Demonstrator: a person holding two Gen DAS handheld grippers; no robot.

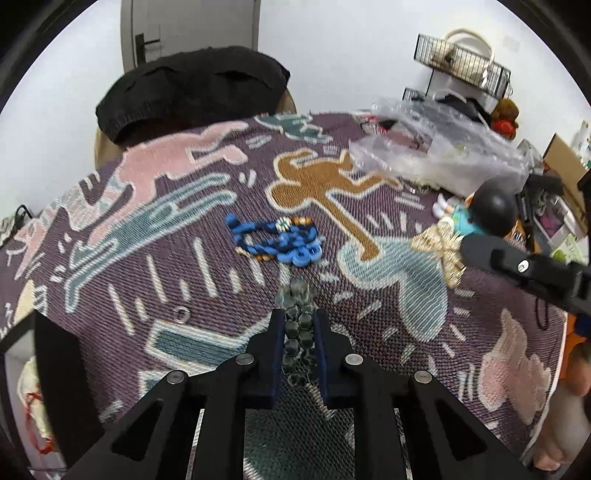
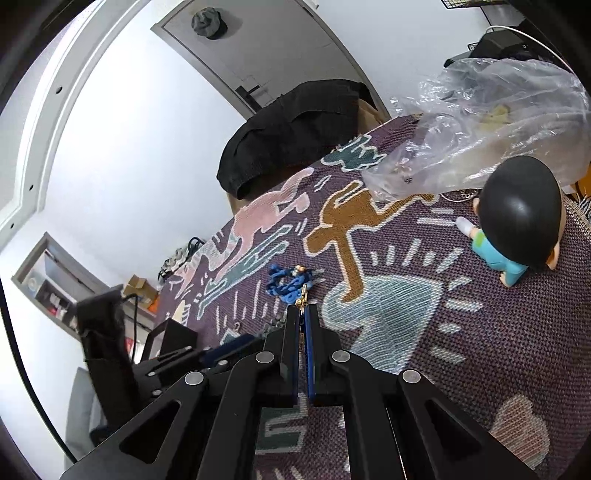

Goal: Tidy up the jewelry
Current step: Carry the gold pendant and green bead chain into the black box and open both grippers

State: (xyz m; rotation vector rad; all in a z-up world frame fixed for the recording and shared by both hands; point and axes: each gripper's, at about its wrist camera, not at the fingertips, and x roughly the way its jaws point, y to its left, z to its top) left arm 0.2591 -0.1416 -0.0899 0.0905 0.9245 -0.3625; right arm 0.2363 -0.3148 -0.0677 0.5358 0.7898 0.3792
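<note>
Grey bead bracelet point(image 1: 299, 332) clamped lengthwise in left hand-held gripper point(image 1: 300, 317); right hand-held gripper point(image 2: 303, 314) pinches gold chain point(image 2: 303, 299).

White walls point(image 2: 122, 155) enclose the room, evenly lit. A grey door point(image 2: 258, 55) with a dark handle stands at the far side; a grey cap point(image 2: 207, 24) hangs on it. A chair draped with a black garment point(image 1: 192, 88) sits behind the table. The table carries a purple woven cloth point(image 1: 369, 295) with pink, brown and blue figures. Black wire shelves point(image 1: 461, 62) are fixed to the wall at the right.
</note>
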